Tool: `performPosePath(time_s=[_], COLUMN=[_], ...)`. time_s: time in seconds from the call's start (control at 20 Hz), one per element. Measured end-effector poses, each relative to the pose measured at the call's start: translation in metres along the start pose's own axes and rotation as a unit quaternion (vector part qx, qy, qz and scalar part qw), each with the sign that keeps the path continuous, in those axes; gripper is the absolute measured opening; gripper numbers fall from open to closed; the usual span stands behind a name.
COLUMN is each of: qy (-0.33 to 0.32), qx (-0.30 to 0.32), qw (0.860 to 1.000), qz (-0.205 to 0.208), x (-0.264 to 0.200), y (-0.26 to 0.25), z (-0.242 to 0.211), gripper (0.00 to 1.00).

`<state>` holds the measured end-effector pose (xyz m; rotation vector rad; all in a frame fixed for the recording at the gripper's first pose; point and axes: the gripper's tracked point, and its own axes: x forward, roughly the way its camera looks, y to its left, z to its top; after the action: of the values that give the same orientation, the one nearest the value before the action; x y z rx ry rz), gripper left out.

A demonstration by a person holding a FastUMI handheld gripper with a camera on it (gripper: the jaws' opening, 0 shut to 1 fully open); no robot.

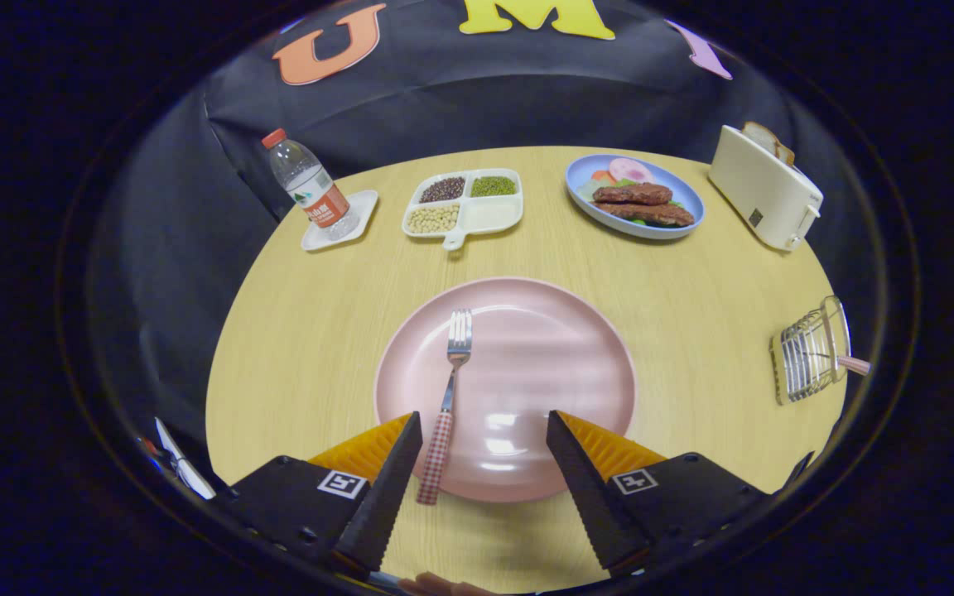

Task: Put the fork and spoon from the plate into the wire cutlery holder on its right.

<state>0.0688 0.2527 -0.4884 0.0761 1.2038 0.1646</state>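
- Hovering over the near edge of the pink plate [543, 364], the claw [484, 430] has its fingers spread wide apart and grips nothing.
- On the pink plate's left half lies the fork [450, 389], tines pointing away from the claw; its checked handle runs back over the plate's near rim, just beside the left finger [390, 484].
- To the right of the pink plate, well apart from it and near the edge of the round wooden table [311, 331], stands the wire cutlery holder [808, 356], with a checked handle [854, 364] sticking out of it.
- Beyond the pink plate sits a white divided dish [464, 207] of beans and grains.
- Left of that dish, a water bottle [310, 186] stands on a small white tray [344, 222].
- Right of the dish, a blue plate [634, 199] carries meat and vegetables, and farther right is a white toaster [763, 194] with bread in it.
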Motion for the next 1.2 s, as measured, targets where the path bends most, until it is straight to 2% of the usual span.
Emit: performPosePath(time_s=[0.1, 0.15, 0.4, 0.5, 0.6, 0.65, 0.7, 0.75, 0.8, 0.95, 1.2], qy=[-0.001, -0.004, 0.007, 0.007, 0.008, 0.013, 0.015, 0.019, 0.025, 0.019, 0.011], qx=[0.001, 0.0, 0.014, 0.008, 0.005, 0.0, 0.001, 0.002, 0.002, -0.002, -0.012], qw=[1.0, 1.0, 1.0, 1.0, 1.0, 0.999, 0.999, 0.999, 0.999, 1.0, 1.0], qz=[-0.007, -0.011, -0.011, -0.026, -0.019, -0.037, -0.033, -0.028, -0.025, -0.009, -0.01], x=[0.011, 0.011, 0.021, 0.021, 0.024, 0.014, 0.018, 0.017, 0.015, 0.0, -0.051], y=[0.007, 0.009, 0.021, 0.016, 0.021, 0.014, 0.011, 0.01, 0.008, 0.0, -0.043], z=[-0.003, -0.005, -0.02, -0.022, -0.024, -0.023, -0.025, -0.027, -0.029, -0.025, -0.015], gripper=[0.88, 0.8, 0.57, 0.43, 0.26, 0.18, 0.1, 0.1, 0.06, 0.06, 0.06])
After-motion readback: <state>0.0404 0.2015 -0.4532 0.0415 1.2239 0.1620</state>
